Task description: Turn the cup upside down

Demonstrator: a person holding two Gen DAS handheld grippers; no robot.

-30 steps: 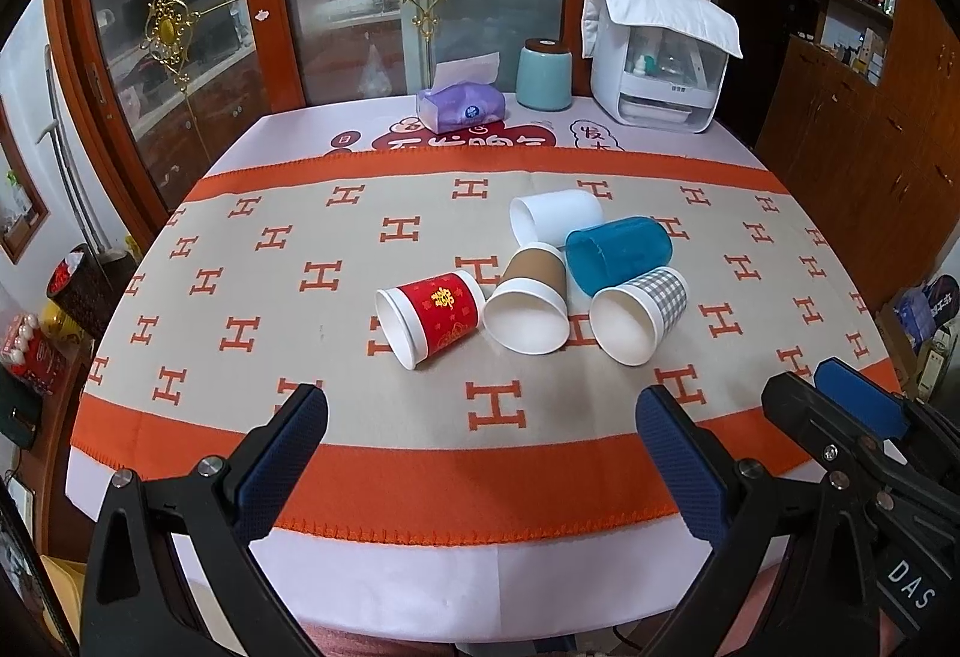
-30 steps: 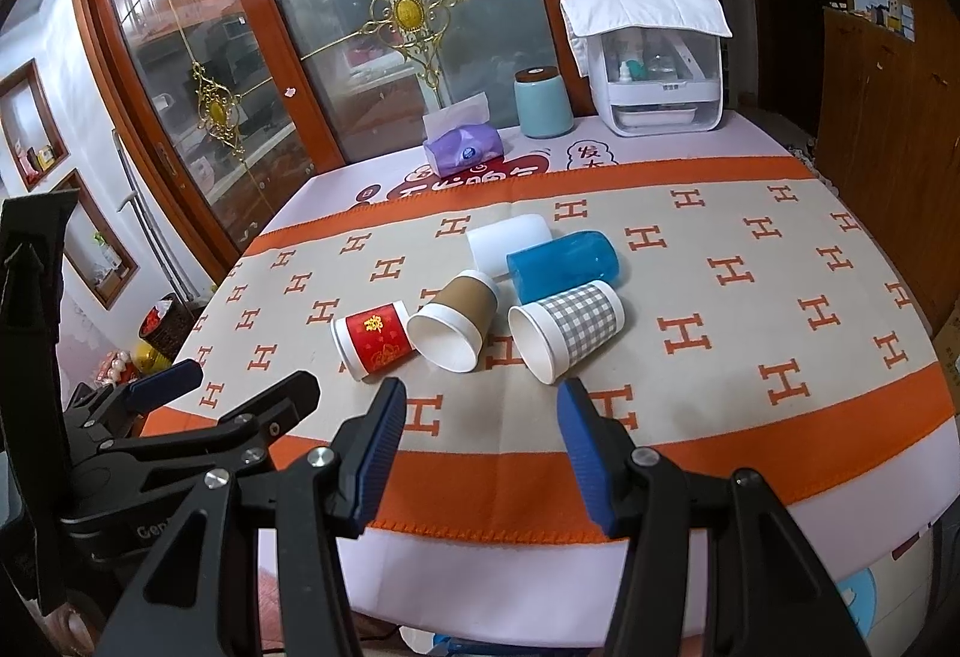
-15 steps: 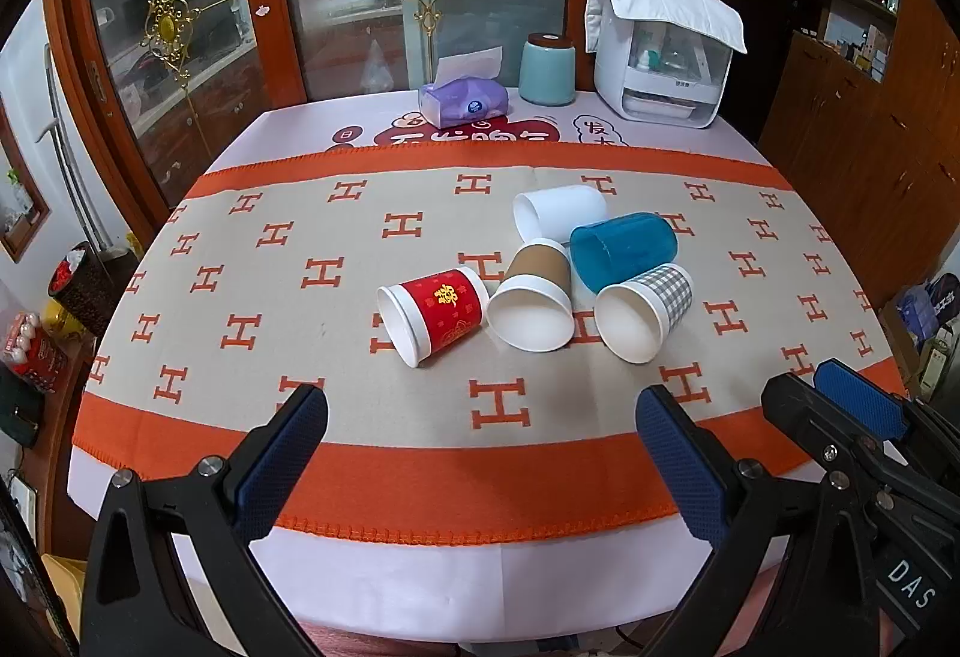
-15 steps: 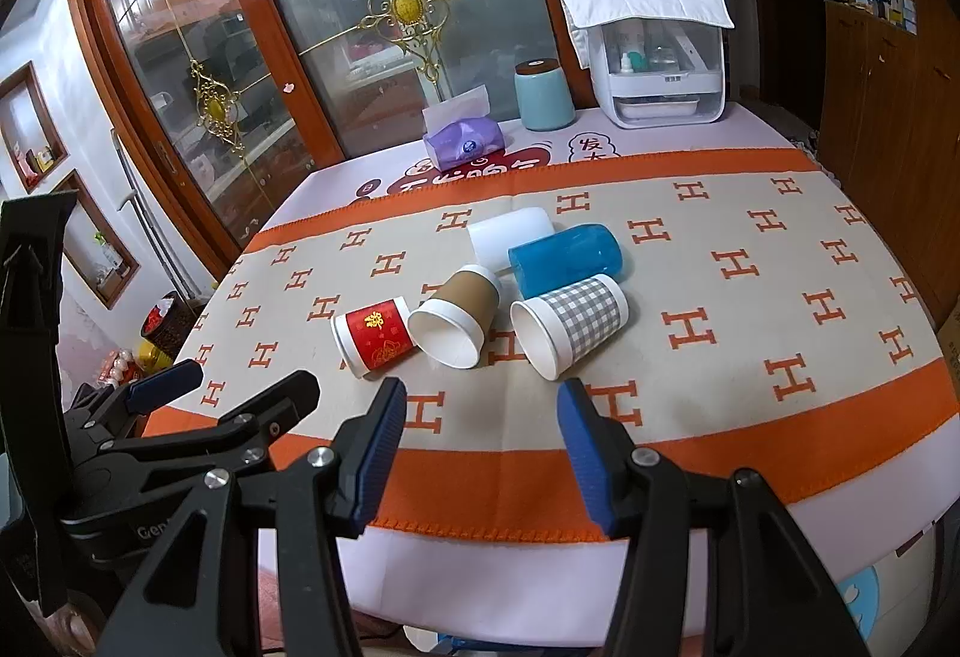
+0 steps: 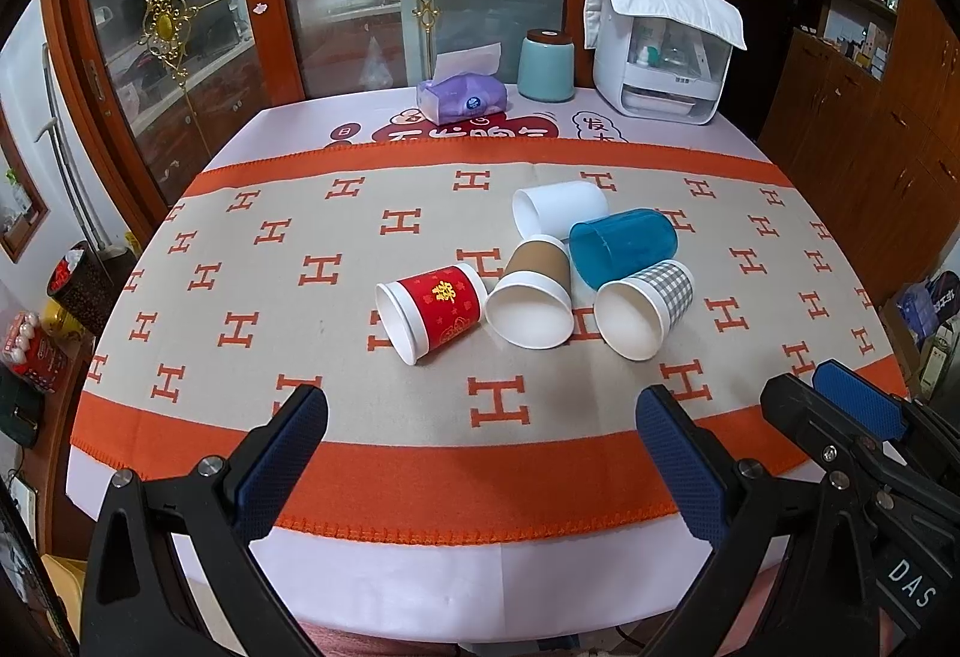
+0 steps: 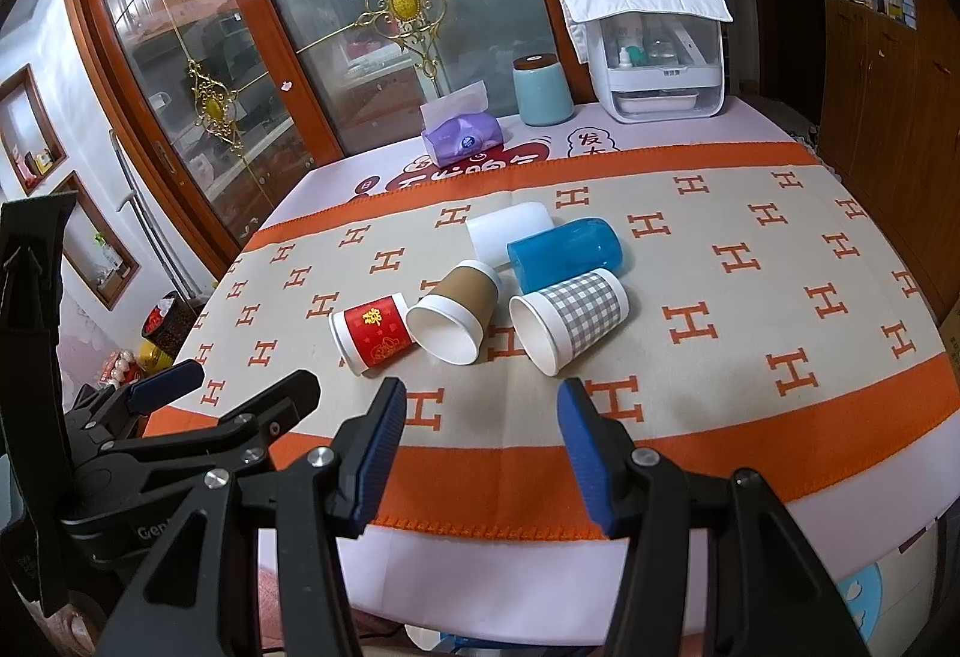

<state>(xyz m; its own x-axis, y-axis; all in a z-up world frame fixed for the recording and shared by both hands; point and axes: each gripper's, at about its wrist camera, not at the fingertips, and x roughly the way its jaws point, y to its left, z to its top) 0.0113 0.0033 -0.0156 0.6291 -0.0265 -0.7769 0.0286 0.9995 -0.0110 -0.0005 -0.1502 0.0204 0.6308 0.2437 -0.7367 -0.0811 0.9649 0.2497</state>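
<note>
Several cups lie on their sides in a cluster mid-table: a red cup [image 5: 435, 310] [image 6: 373, 330], a brown cup [image 5: 533, 287] [image 6: 459, 306], a grey checked cup [image 5: 648, 306] [image 6: 573, 318], a blue plastic cup [image 5: 624, 244] [image 6: 567, 250] and a white cup [image 5: 561, 207] [image 6: 510, 231]. My left gripper [image 5: 480, 453] is open and empty above the table's near edge. My right gripper [image 6: 477, 447] is open and empty there too, right of the left one; it also shows in the left wrist view [image 5: 840, 417].
An orange-and-beige cloth [image 5: 240, 267] covers the table. At the back stand a purple tissue pack [image 5: 462, 99], a teal canister [image 5: 546, 64] and a white appliance [image 5: 660, 51]. Glass doors stand behind. Wooden cabinets are at the right.
Both views have risen and tilted slightly, so the cups sit a little lower in frame. The cups have not moved and both grippers stay open.
</note>
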